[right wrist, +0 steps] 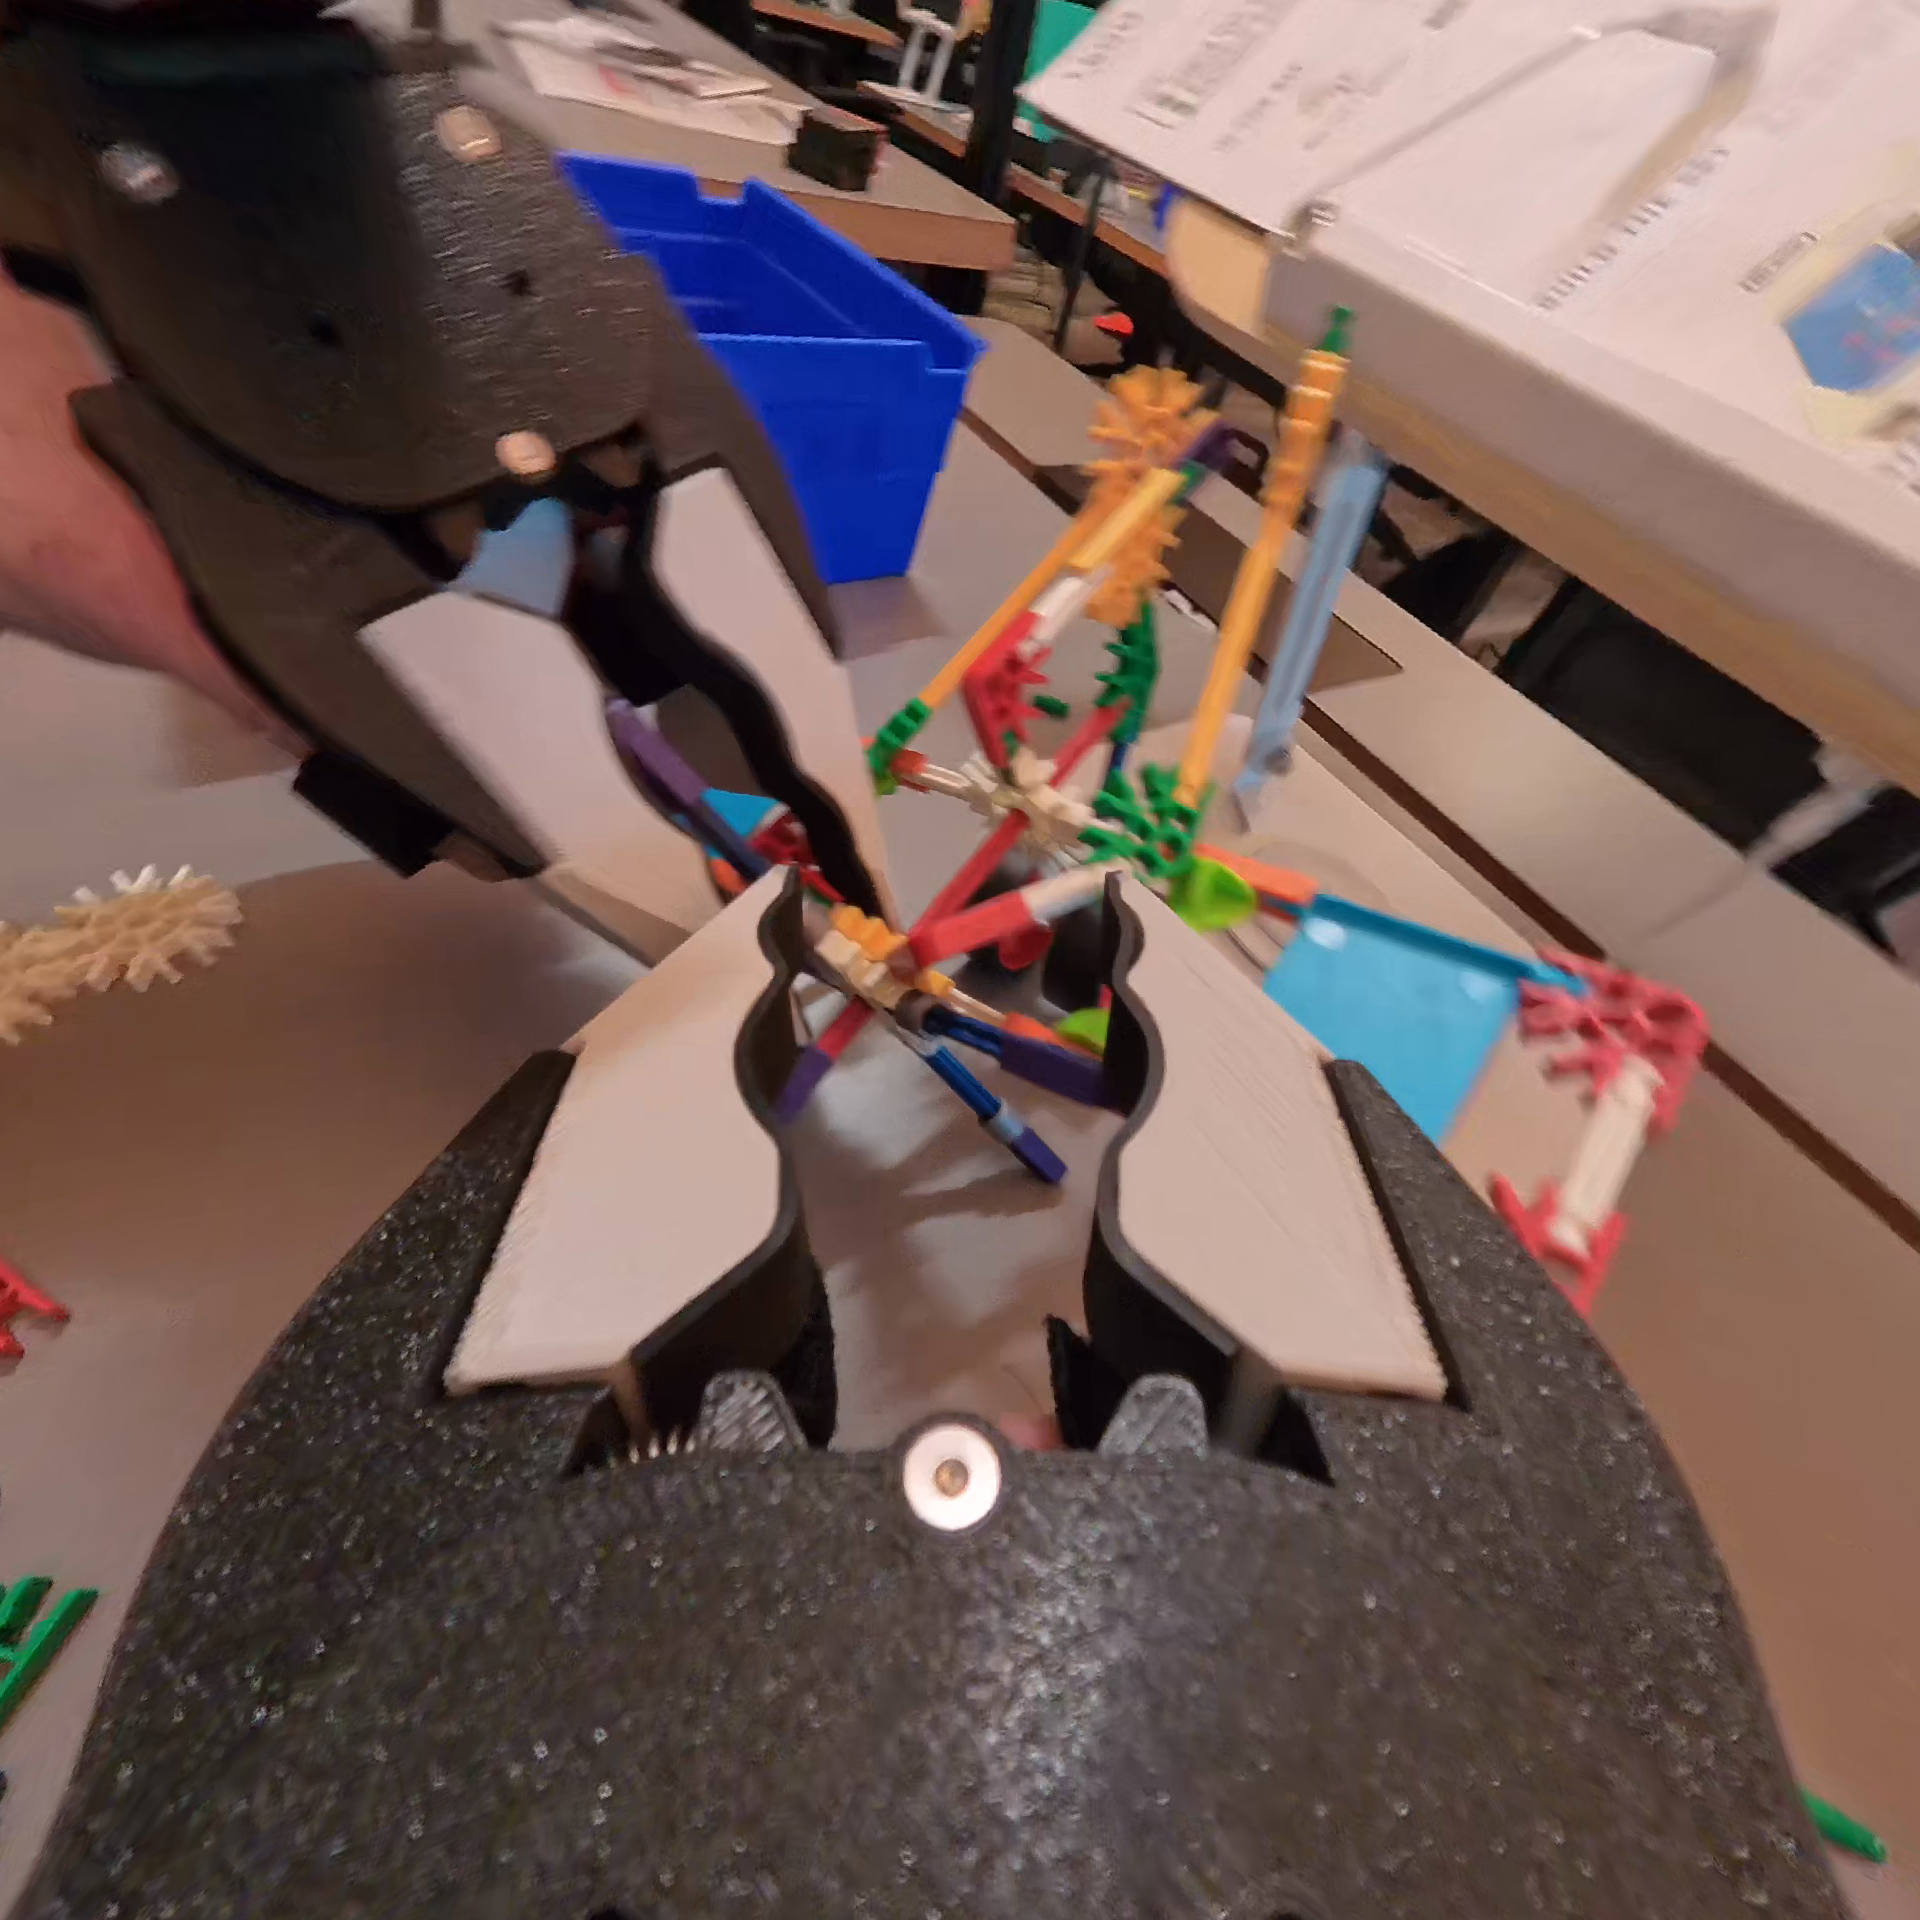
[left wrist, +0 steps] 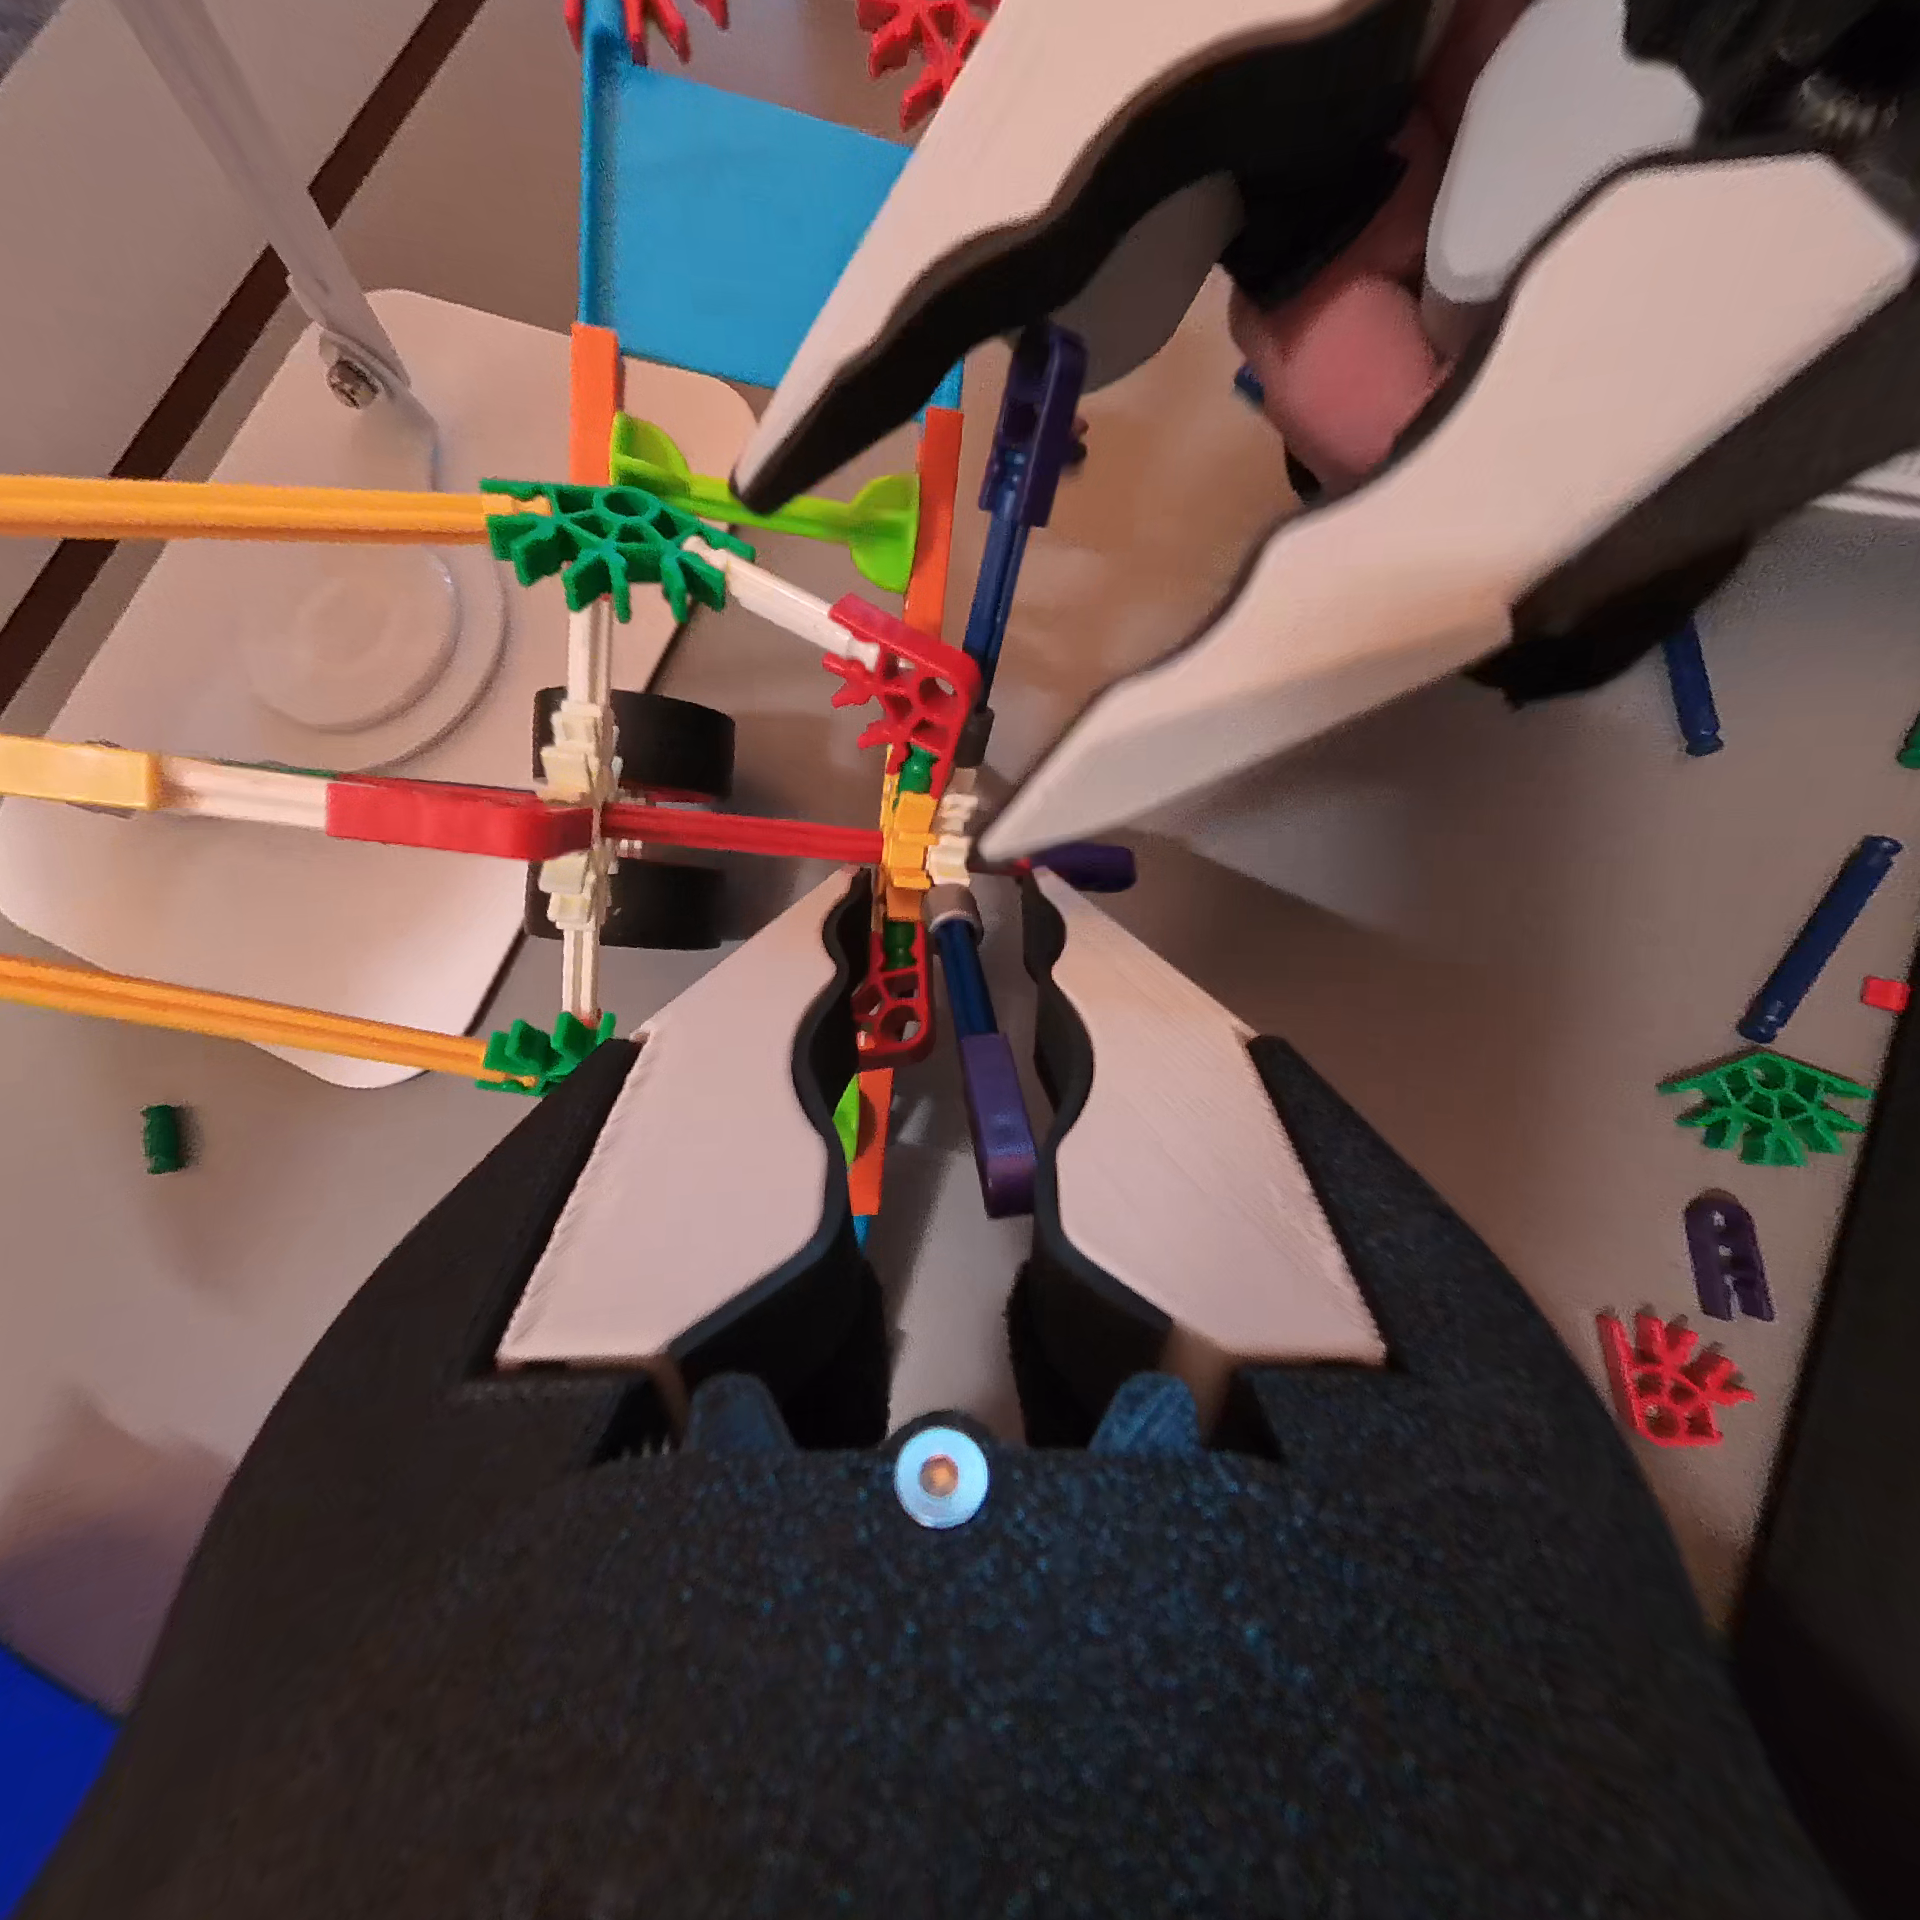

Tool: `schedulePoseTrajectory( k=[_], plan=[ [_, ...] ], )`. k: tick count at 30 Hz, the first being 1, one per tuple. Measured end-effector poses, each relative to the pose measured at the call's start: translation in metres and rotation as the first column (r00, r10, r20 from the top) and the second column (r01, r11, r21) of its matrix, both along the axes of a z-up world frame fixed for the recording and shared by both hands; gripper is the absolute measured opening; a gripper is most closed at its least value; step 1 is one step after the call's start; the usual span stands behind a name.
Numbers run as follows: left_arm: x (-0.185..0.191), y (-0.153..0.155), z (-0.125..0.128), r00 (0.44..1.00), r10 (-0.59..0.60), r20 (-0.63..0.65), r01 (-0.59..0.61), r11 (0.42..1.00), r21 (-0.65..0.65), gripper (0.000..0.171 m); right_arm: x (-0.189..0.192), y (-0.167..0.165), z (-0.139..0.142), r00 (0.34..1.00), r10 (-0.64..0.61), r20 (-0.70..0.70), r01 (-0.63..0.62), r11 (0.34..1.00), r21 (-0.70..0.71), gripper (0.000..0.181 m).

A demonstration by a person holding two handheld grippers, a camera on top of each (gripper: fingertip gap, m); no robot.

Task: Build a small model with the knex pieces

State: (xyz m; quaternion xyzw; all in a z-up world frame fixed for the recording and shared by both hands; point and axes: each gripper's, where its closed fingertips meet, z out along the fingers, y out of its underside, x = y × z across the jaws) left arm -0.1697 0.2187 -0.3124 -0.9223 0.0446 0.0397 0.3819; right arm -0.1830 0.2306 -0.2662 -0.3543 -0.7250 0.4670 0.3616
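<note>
A toy model of coloured rods and connectors [left wrist: 613,540] stands on the table, with a blue panel [left wrist: 748,239] and black wheels [left wrist: 665,743]. My left gripper [left wrist: 940,883] is closed around the model's near end, with a red connector [left wrist: 894,1003], a blue rod and a purple clip [left wrist: 1000,1127] between its fingers. My right gripper [right wrist: 953,883] is open. In the left wrist view [left wrist: 864,677] one of its tips rests on a lime rod [left wrist: 821,511] and the other on the yellow-white hub [left wrist: 920,831]. The left gripper [right wrist: 873,904] meets that hub [right wrist: 868,951] in the right wrist view.
Loose pieces lie to the right: a green connector [left wrist: 1766,1107], a purple clip [left wrist: 1725,1257], a red connector [left wrist: 1662,1382], a blue rod [left wrist: 1818,935]. A white stand base [left wrist: 312,727] sits under the model. A blue bin [right wrist: 831,416], cream connectors [right wrist: 104,935] and a paper-topped box [right wrist: 1558,312] are nearby. The grippers' ends are close to 5 cm from one another.
</note>
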Motion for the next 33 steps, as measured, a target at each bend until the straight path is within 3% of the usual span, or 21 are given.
schedulePoseTrajectory(
  k=[4,6,8,12,15,17,20,22,24,29,31,33],
  plan=[
    [-0.006,0.004,0.002,1.000,0.018,0.002,-0.018,0.999,0.037,0.024,-0.011,0.034,0.008,0.993,-0.091,0.073,0.105,0.970,-0.218,0.055],
    [-0.009,0.004,0.004,1.000,0.028,0.010,-0.029,0.998,0.054,0.022,-0.014,0.051,0.013,0.988,-0.115,0.103,0.143,0.931,-0.335,0.042],
    [-0.011,0.004,0.005,1.000,0.029,0.006,-0.030,0.998,0.064,0.020,-0.015,0.060,0.017,0.988,-0.118,0.095,0.145,0.921,-0.362,0.028],
    [-0.013,0.004,0.006,0.999,0.037,0.012,-0.038,0.996,0.079,0.018,-0.013,0.074,0.034,0.991,-0.137,0.014,0.131,0.910,-0.394,0.030],
    [-0.014,0.005,0.008,0.999,0.040,-0.002,-0.040,0.995,0.089,0.017,-0.014,0.098,0.048,0.967,-0.251,-0.035,0.212,0.876,-0.433,0.041],
    [-0.012,0.005,0.006,0.999,0.017,-0.041,-0.014,0.997,0.076,0.017,-0.018,0.109,0.041,0.958,-0.285,0.013,0.263,0.865,-0.428,0.051],
    [-0.003,0.007,0.003,0.993,-0.047,-0.105,0.051,0.998,0.042,0.017,-0.022,0.102,0.015,0.966,-0.212,0.145,0.254,0.878,-0.407,0.055],
    [0.003,0.009,0.002,0.990,-0.076,-0.122,0.081,0.996,0.033,0.017,-0.021,0.099,0.008,0.965,-0.174,0.195,0.245,0.863,-0.442,0.028],
    [0.002,0.009,0.003,0.991,-0.070,-0.117,0.075,0.996,0.038,0.019,-0.020,0.099,0.005,0.963,-0.135,0.231,0.232,0.854,-0.465,0.022],
    [-0.002,-0.001,0.020,0.999,-0.040,-0.034,0.044,0.992,0.118,0.048,-0.017,0.099,0.010,0.972,-0.049,0.228,0.170,0.820,-0.546,0.014],
    [-0.019,-0.011,0.030,0.999,0.042,0.009,-0.043,0.985,0.166,0.055,-0.015,0.099,0.015,0.977,-0.025,0.211,0.142,0.818,-0.558,0.011],
    [-0.039,-0.019,0.031,0.987,0.147,0.071,-0.158,0.971,0.182,0.079,-0.013,0.098,0.017,0.979,0.010,0.206,0.111,0.816,-0.567,0.007]
  ],
)
